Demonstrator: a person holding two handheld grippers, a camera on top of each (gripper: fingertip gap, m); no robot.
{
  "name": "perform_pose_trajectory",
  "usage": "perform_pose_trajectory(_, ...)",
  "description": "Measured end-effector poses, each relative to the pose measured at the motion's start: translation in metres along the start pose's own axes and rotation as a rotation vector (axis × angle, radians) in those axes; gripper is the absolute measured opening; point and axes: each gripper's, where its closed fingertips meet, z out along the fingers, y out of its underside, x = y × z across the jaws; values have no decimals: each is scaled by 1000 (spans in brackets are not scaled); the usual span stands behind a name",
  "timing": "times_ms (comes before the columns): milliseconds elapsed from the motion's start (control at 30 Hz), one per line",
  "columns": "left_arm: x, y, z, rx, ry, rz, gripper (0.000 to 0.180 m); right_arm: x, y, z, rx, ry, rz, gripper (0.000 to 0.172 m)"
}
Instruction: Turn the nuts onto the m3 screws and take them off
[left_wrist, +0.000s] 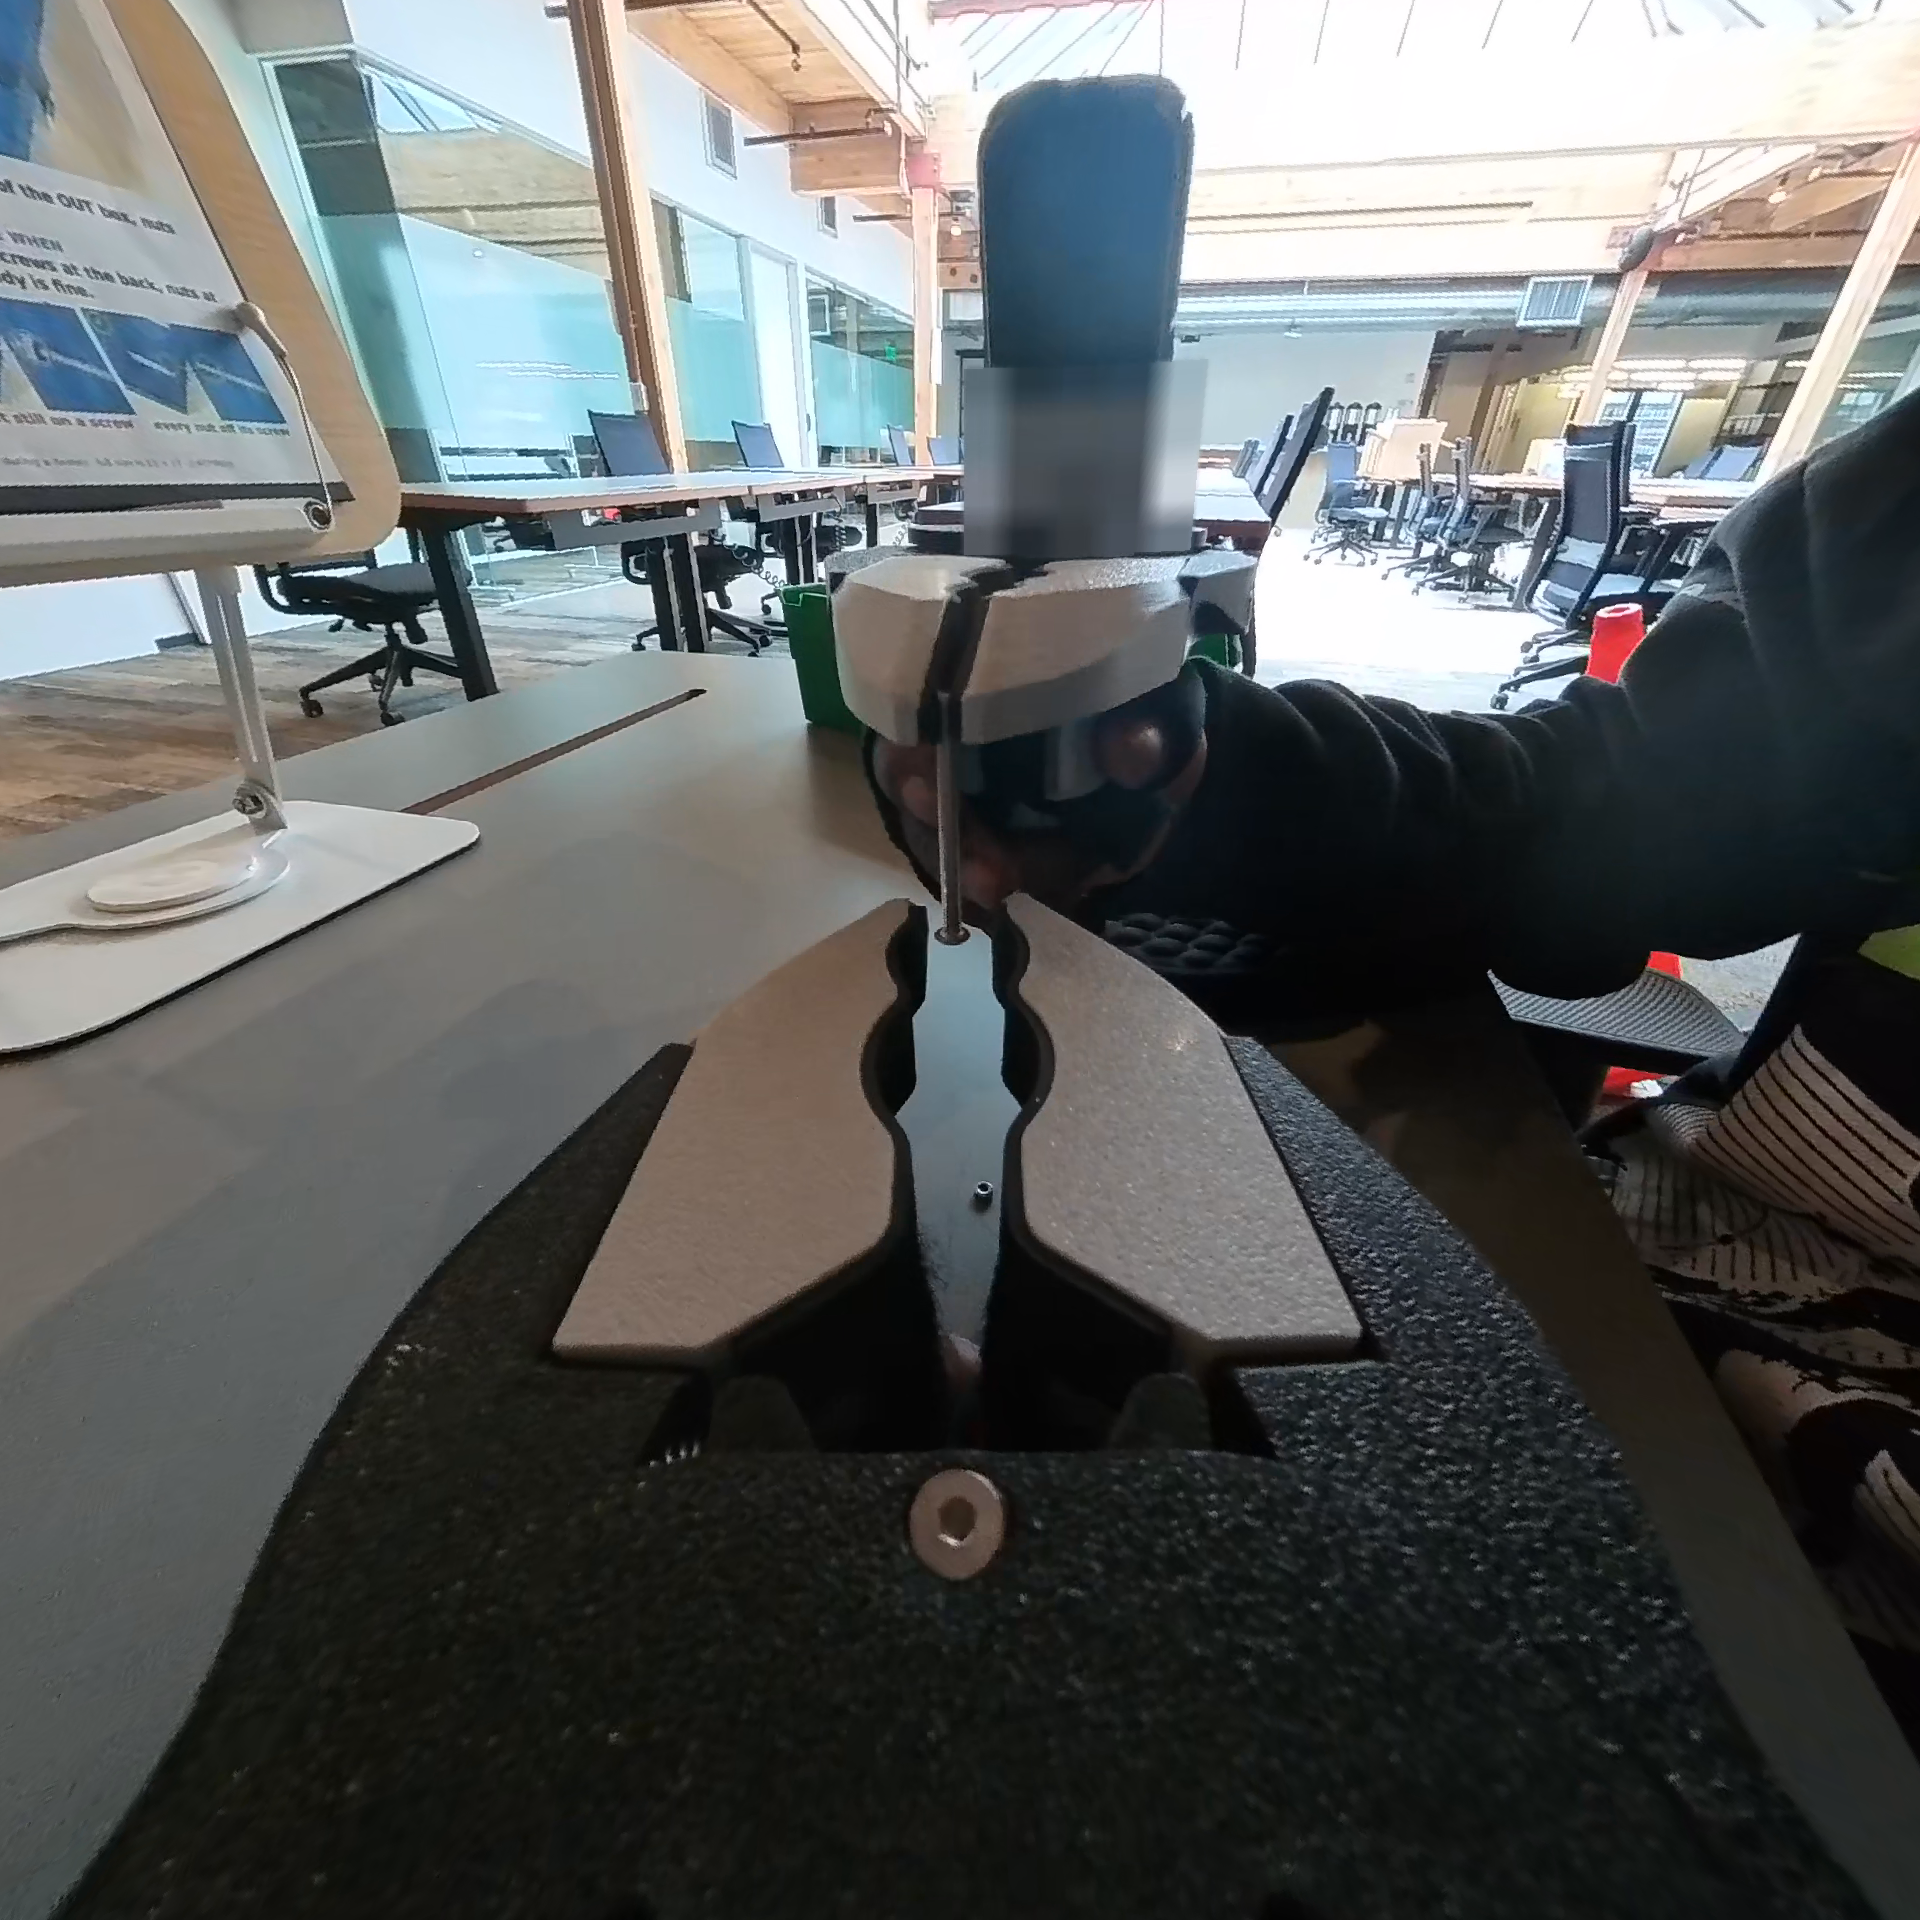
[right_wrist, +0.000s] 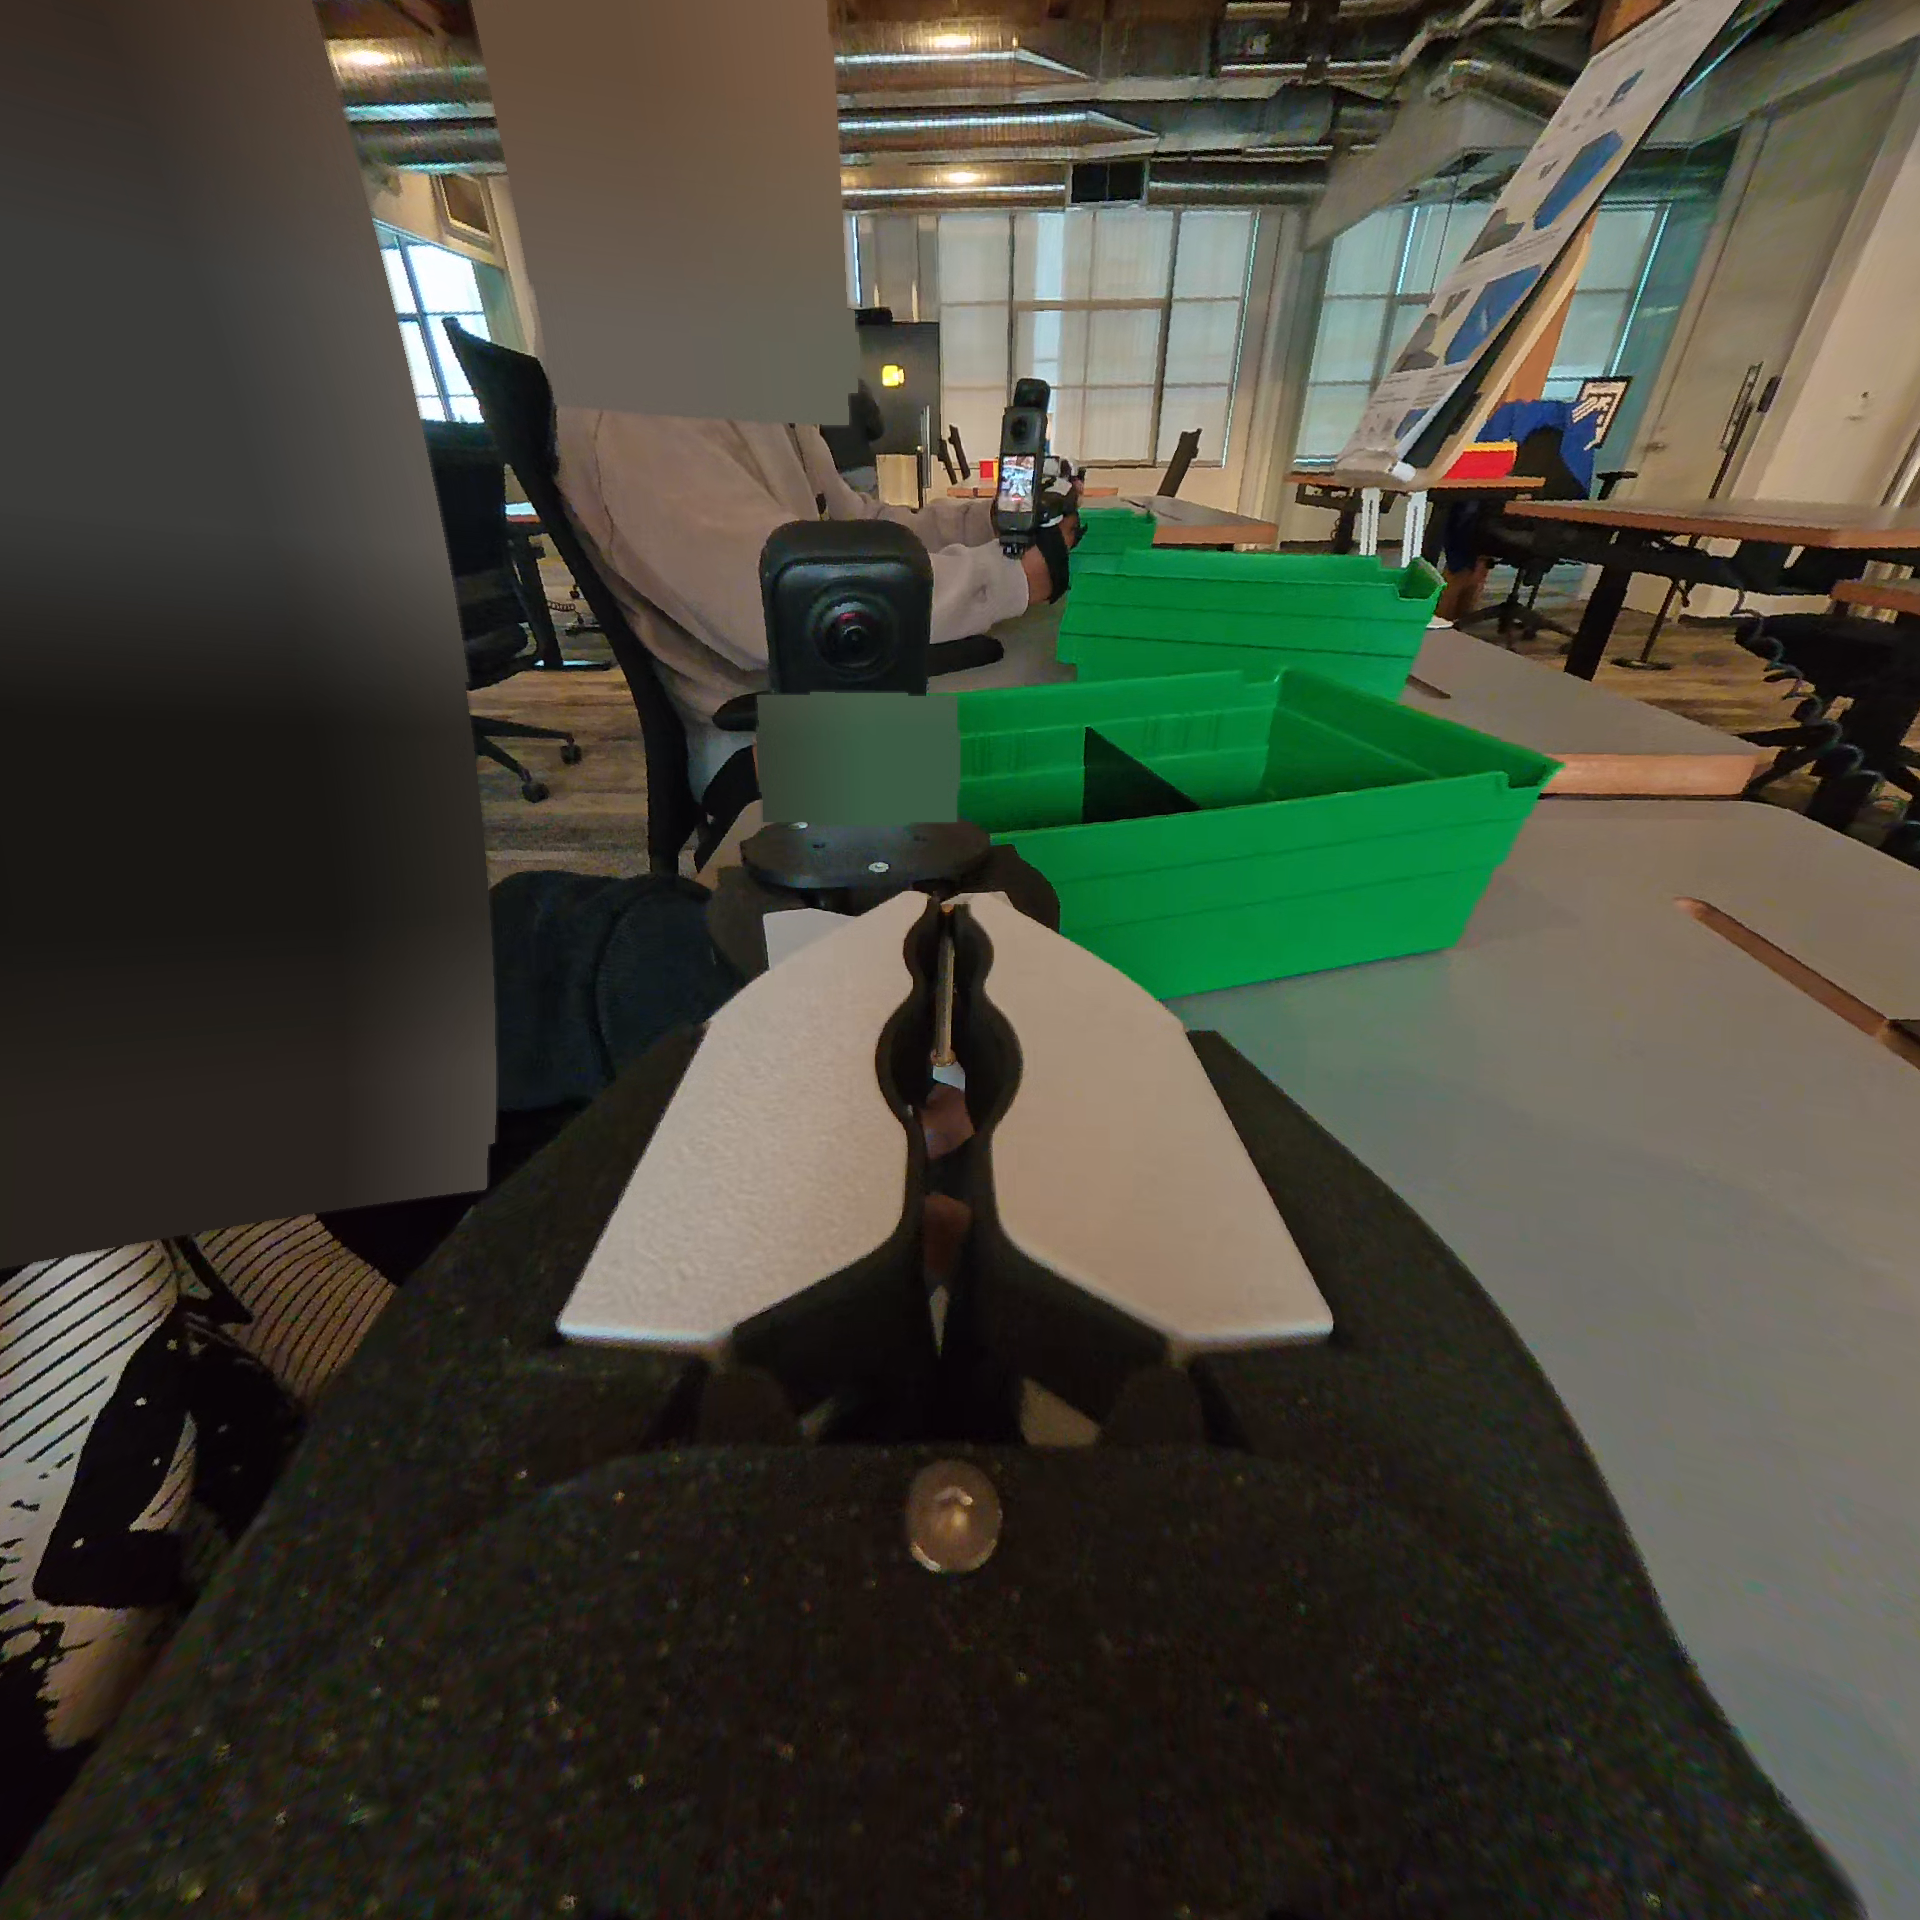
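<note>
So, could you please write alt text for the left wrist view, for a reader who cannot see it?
The right gripper holds a thin screw pointing down between the left gripper's slightly parted fingertips. A tiny dark nut lies below, on a grey table.

Screw (right_wrist: 943, 997): long, thin, metal. I see it clamped lengthwise between right gripper (right_wrist: 948, 914) pads, tip poking past fingertips. In left view screw (left_wrist: 948, 810) points toward me, nut (left_wrist: 951, 935) on its near end, between left fingertips. Second small dark nut (left_wrist: 981, 1195) loose on dark surface below.
</note>
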Motion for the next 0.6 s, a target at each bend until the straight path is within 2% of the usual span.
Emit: perform_pose_trajectory(600, -1, 0, 0, -3, 1, -10, 7, 1, 0, -3, -2, 1, -11, 1)
